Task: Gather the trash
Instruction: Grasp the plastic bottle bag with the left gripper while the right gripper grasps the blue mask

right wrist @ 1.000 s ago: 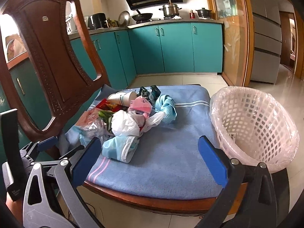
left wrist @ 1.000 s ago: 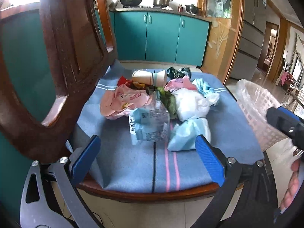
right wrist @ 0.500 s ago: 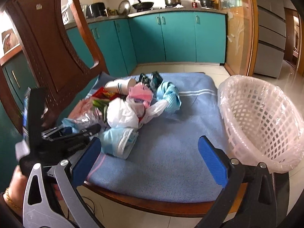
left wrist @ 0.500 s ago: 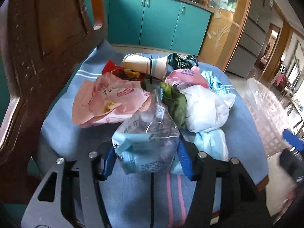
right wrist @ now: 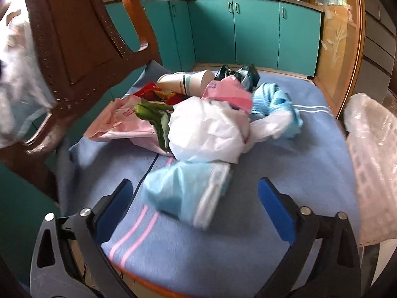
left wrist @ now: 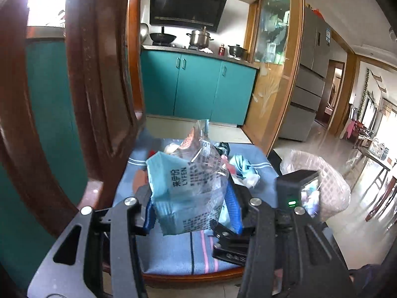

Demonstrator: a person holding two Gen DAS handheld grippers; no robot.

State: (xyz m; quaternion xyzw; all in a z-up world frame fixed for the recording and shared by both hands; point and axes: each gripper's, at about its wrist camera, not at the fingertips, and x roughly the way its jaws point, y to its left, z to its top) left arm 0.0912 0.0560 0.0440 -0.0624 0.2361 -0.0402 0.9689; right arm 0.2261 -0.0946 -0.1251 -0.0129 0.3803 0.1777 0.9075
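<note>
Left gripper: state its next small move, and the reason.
Probably swing right toward the pink basket and release there. The left gripper is shut on the clear blue wrapper, lifted off the blue cloth, with the basket beside the chair.

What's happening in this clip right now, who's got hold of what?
A person is clearing trash off a chair's blue cushion. The left tongs are shut on a clear and light-blue plastic wrapper, held up above the cushion. The right tongs are open around a crumpled light-blue packet at the near end of the pile. The pink mesh basket waits at the right.
</note>
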